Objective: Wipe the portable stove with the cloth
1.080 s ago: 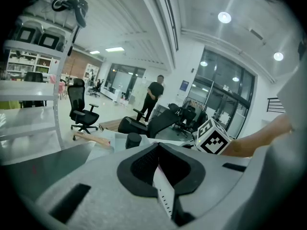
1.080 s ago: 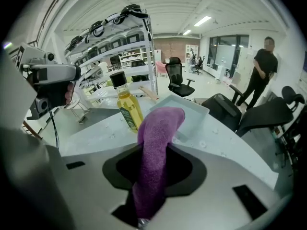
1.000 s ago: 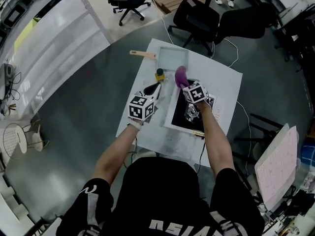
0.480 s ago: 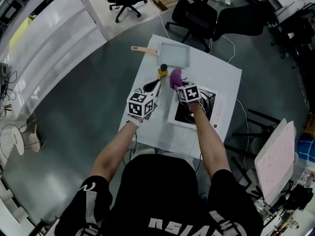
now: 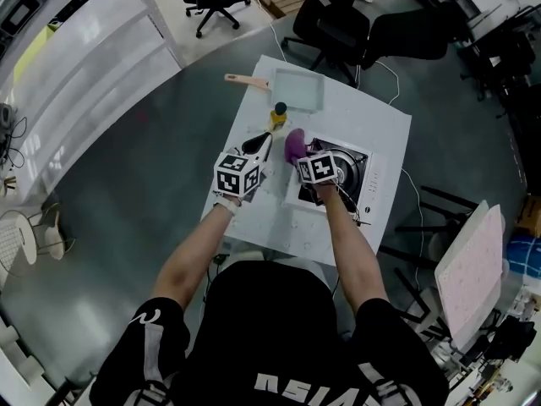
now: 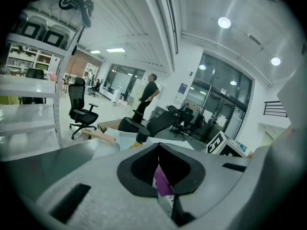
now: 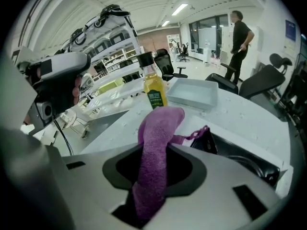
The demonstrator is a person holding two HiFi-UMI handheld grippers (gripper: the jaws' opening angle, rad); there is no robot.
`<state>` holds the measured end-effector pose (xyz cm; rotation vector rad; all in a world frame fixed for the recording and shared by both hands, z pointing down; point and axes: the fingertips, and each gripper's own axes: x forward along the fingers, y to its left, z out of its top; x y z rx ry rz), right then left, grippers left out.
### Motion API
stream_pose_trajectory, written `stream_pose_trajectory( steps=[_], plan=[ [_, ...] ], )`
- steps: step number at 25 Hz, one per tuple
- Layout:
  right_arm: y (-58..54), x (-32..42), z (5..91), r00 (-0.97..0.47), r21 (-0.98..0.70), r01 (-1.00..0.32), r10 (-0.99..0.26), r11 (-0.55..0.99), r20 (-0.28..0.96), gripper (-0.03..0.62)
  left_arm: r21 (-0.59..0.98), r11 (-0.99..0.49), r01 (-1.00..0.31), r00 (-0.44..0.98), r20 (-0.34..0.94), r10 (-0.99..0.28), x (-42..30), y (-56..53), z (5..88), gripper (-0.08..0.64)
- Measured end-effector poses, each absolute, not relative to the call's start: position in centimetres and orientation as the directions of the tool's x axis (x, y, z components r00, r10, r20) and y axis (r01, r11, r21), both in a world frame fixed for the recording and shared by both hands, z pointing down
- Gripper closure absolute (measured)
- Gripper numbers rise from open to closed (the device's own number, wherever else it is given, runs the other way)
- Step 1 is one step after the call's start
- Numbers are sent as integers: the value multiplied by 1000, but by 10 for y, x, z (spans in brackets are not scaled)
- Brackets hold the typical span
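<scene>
The portable stove (image 5: 338, 174), black-topped with a round burner, lies on the right half of the white table (image 5: 372, 134). My right gripper (image 5: 297, 152) is shut on the purple cloth (image 5: 292, 144), which sticks up past its jaws at the stove's left edge. In the right gripper view the cloth (image 7: 156, 138) rises from between the jaws of that gripper (image 7: 153, 176), and the stove (image 7: 244, 159) lies to the right. My left gripper (image 5: 264, 146) hovers over the table left of the stove, holding nothing. Its jaws (image 6: 160, 195) stand together, with a sliver of purple showing through the slit.
A yellow oil bottle (image 5: 277, 117) with a black cap stands just beyond the grippers. A shallow square tray (image 5: 296, 90) with a wooden-handled tool (image 5: 245, 80) beside it sits at the table's far end. Office chairs (image 5: 338, 24) stand behind the table, cables trail on the floor.
My right gripper has carried the cloth leftward from over the stove's top to its left edge. The left gripper has stayed about where it was.
</scene>
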<state>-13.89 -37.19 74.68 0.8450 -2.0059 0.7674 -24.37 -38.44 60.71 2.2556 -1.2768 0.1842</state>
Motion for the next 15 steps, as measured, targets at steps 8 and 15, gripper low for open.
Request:
stream_pose_trajectory(
  steps=[8, 15],
  plan=[
    [-318, -142, 746, -498, -264, -740, -240, 619, 833, 477, 379, -375, -846, 511, 377, -772, -223, -344, 609, 551],
    [-292, -148, 739, -468, -175, -680, -237, 712, 851, 477, 368, -327, -870, 465, 396, -791, -214, -296, 615, 551]
  ],
)
